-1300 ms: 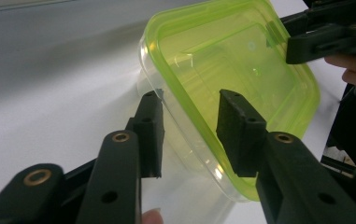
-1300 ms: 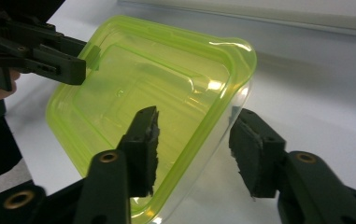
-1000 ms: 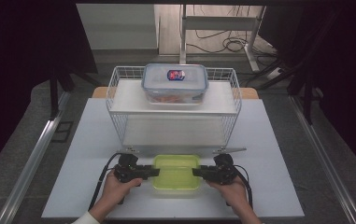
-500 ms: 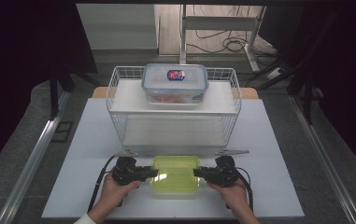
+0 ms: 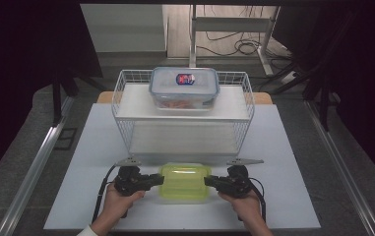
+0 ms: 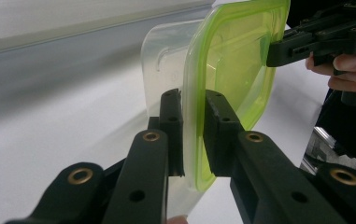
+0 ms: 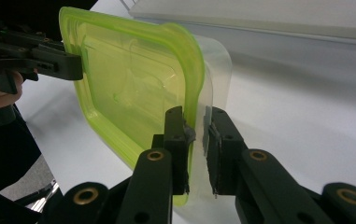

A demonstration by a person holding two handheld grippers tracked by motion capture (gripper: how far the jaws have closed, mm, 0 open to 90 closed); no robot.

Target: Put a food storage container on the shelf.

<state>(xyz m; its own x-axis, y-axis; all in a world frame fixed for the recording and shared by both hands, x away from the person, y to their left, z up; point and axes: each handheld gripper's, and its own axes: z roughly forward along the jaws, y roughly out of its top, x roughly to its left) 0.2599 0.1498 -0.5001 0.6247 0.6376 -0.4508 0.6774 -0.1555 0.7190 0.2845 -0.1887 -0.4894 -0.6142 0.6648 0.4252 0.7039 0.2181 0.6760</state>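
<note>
The left tongs (image 5: 151,181) and the right tongs (image 5: 213,181) sit at the near edge of the white desk (image 5: 91,147), each in one of the person's hands, pointing inward at one another. Between them lies the green-lidded container (image 5: 185,182), its long axis running from one pair of tongs to the other, so each short end faces one pair. In the left gripper view the jaws have just been closing and now straddle the lid's rim (image 6: 192,140), one pad (image 6: 171,126) on the clear wall side, the other on top of the lid; they look pressed on it. The right gripper view shows the same at the other end: jaws that have just been closing, now pinching the rim (image 7: 195,126). Both hands are equally near, so a level lift would probably need them to rise together. Beyond stands the wire shelf rack (image 5: 126,93), with a clear blue-rimmed box (image 5: 184,87) on its top shelf.
</note>
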